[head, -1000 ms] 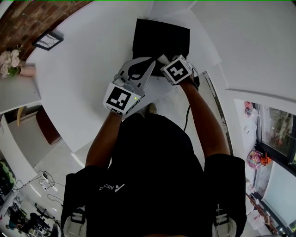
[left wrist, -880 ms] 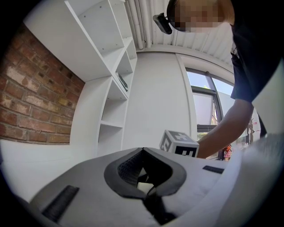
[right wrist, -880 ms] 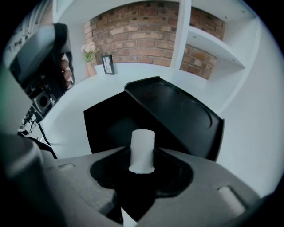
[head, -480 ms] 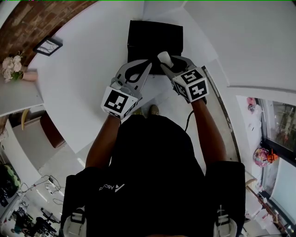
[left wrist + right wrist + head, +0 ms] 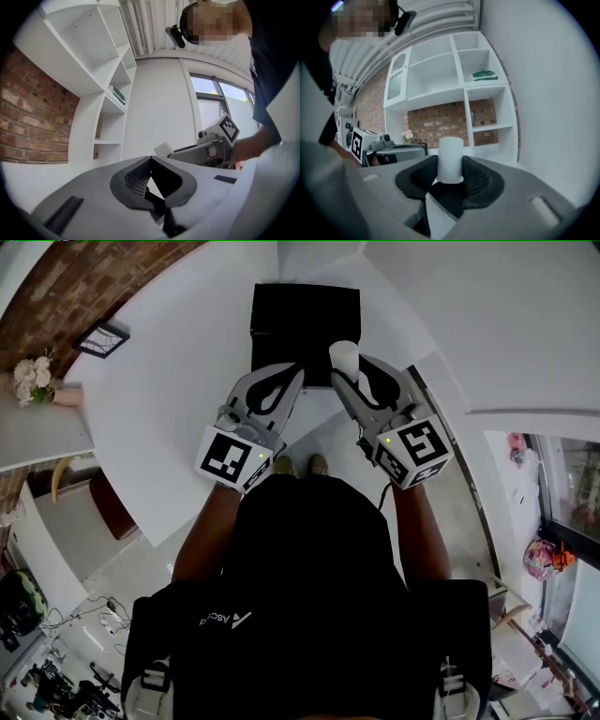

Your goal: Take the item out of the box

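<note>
The black box (image 5: pixel 305 315) stands open on the white table (image 5: pixel 169 399) at the far side. My right gripper (image 5: pixel 349 371) hovers over the box's near right edge, shut on a short white cylinder (image 5: pixel 343 355) that stands upright between its pads. In the right gripper view the cylinder (image 5: pixel 451 158) sticks up above the dark pads (image 5: pixel 476 176). My left gripper (image 5: pixel 291 373) is beside it at the box's near left edge, its jaws closed tip to tip with nothing in them. The left gripper view shows the touching tips (image 5: pixel 150 158) and the right gripper (image 5: pixel 206 146) with the cylinder (image 5: pixel 161 150).
A small picture frame (image 5: pixel 101 337) and a bunch of pale flowers (image 5: pixel 33 379) sit at the table's left. White wall shelves (image 5: pixel 454 79) with a green book (image 5: pixel 485 74) stand against a brick wall. The table's near edge runs just before the person's body.
The right gripper has risen out of the box with the white cylinder and drawn back toward the person. The left gripper has barely shifted.
</note>
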### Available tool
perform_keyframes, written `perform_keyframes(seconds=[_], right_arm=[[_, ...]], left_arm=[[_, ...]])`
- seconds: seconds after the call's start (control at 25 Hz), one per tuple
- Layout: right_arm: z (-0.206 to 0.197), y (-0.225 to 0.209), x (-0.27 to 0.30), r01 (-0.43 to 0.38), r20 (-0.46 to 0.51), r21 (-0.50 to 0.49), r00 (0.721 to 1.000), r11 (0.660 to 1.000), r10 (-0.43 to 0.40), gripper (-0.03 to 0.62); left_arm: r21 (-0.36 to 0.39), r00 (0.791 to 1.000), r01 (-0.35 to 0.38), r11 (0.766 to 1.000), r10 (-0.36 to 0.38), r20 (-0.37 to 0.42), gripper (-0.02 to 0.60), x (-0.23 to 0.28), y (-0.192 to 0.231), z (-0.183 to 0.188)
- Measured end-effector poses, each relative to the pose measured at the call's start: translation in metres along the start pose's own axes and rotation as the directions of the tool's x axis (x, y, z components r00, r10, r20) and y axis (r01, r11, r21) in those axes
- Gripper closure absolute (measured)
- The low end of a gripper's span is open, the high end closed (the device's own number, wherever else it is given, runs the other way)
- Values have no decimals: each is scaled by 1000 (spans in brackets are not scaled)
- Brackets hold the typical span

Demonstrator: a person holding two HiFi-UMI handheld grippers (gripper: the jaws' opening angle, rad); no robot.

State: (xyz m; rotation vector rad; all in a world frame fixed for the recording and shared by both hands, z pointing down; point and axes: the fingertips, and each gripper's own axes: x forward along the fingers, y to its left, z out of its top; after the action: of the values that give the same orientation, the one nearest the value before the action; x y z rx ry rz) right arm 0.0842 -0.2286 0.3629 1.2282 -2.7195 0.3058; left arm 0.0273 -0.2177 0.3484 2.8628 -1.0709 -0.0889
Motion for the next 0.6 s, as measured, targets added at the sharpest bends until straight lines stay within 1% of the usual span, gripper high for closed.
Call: perform_keyframes(seconds=[0.12, 0.24, 0.32, 0.44, 0.6], right_arm=[[17, 10, -21, -11, 108, -15, 994, 1000, 13, 428], [25, 21, -35, -29, 182, -33, 983, 999, 34, 428], [31, 29, -43, -47, 227, -27, 973, 999, 52, 428], [35, 35, -54, -66, 275, -33, 959, 997, 72, 430], [38, 39, -57, -73, 296, -56, 951, 996, 86, 430]], left_arm=[[23, 1000, 14, 1000, -14, 13, 583, -1, -12, 12], [49, 999, 24, 999, -25, 21, 583, -2, -20, 20], [64, 999, 29, 998, -30, 18, 583, -2, -26, 23], [76, 999, 31, 997, -33, 32, 583, -2, -33, 30], [84, 998, 30, 996, -34, 45, 583, 0, -35, 35]])
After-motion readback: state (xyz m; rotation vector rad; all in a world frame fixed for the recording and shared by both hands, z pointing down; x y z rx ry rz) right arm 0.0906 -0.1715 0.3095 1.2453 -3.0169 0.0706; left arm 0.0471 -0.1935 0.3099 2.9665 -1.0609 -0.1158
